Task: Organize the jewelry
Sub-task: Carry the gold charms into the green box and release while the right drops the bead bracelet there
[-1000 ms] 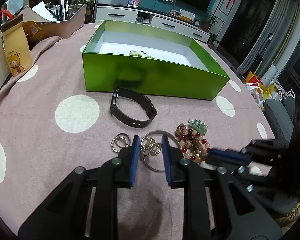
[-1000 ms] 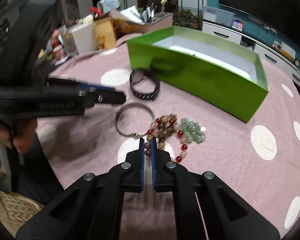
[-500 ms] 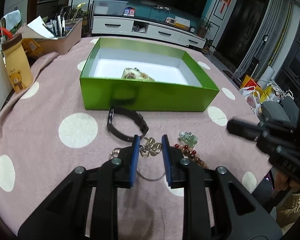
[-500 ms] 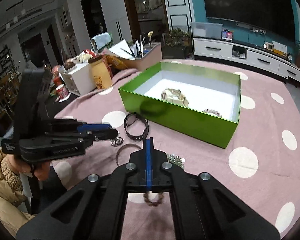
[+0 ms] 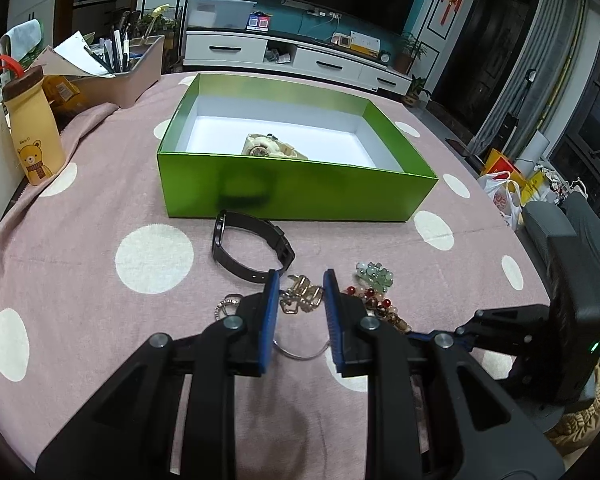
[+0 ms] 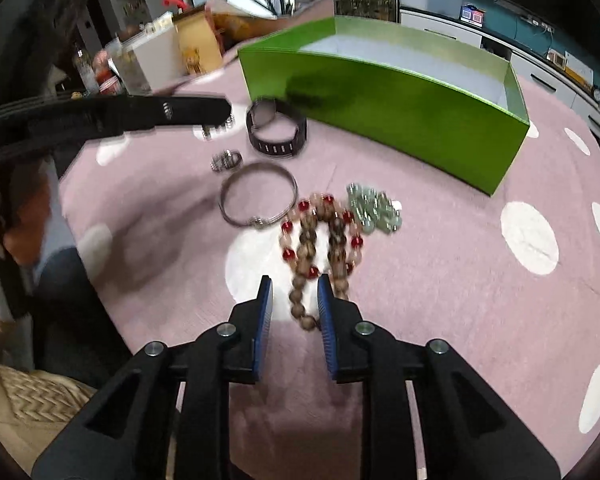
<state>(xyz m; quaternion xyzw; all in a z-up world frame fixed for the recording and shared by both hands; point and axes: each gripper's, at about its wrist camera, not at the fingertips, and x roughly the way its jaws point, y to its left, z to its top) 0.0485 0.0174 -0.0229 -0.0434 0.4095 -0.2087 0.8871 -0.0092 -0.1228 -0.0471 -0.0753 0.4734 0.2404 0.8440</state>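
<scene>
your left hand-held gripper (image 5: pixel 299 294) stands with its jaws apart around a small gold piece (image 5: pixel 301 299); whether that piece is lifted or lies on the surface (image 5: pixel 80 280) you cannot tell. your right hand-held gripper (image 6: pixel 293 302) is also apart, straddling the near end of the brown and red bead strand (image 6: pixel 320 248). the green box (image 5: pixel 292 192), at 12 o'clock in the left view, already holds a cream watch (image 5: pixel 270 148).

risks noted:
- the bead strand lies looped and touching the pale green bead cluster (image 6: pixel 374 208) at its 1 o'clock. close on one loop only and the rest may drag its neighbour along.
- the silver bangle (image 6: pixel 258 198) lies partly under your left jaws; a careless close could catch it with the gold piece.
- the black watch (image 5: pixel 252 250) sits between the pile and the box wall, so a low carry may knock it.
- the right view is blurred, so slow down before closing.
</scene>
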